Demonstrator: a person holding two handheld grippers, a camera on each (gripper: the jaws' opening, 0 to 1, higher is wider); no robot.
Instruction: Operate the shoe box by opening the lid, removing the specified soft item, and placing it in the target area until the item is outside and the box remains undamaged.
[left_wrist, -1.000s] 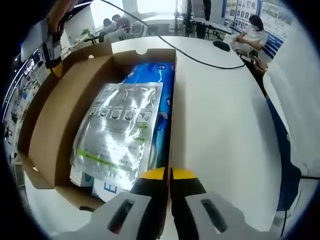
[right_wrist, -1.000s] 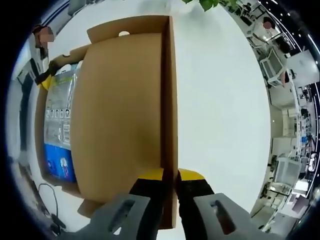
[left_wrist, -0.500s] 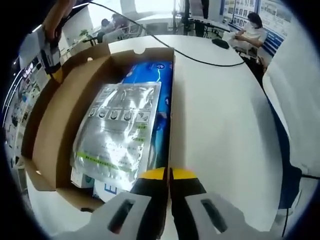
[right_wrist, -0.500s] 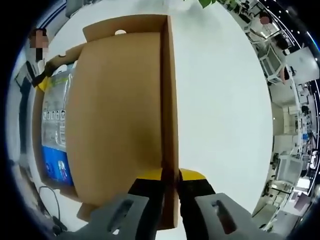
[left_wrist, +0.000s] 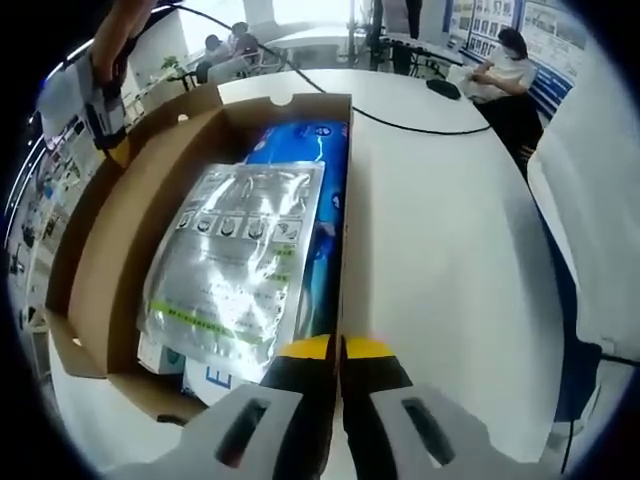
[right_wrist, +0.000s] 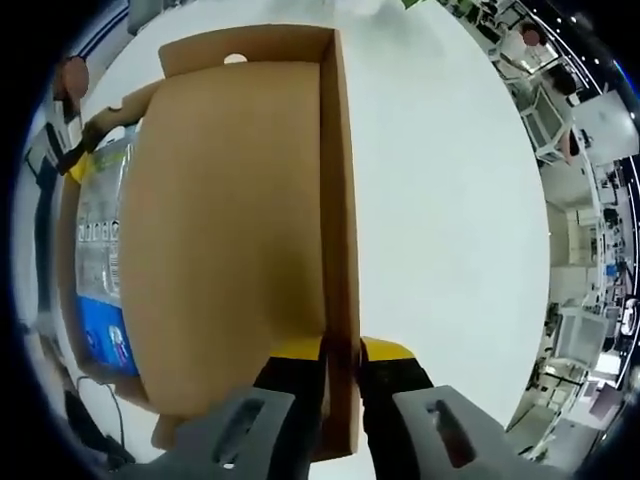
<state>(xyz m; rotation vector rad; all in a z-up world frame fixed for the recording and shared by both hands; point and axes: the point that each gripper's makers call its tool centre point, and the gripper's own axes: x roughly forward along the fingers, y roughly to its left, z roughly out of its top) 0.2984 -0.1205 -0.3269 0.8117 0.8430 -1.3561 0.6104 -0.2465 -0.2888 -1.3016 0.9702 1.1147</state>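
Note:
The brown shoe box lies open on a white table. Inside, a silver foil pouch rests on a blue soft package. My left gripper is shut on the box's right side wall at the near corner. Its raised lid shows its brown inner face in the right gripper view, where my right gripper is shut on the lid's front flap. The right gripper also appears at the lid's edge, upper left in the left gripper view. Beside the lid I see the pouch and blue package.
A black cable runs across the table behind the box. A seated person is at the far right edge, with chairs and desks beyond. Open white tabletop lies to the right of the lid.
The lid has swung a little further open and covers more of the contents in the right gripper view. The left gripper and the box body have barely moved.

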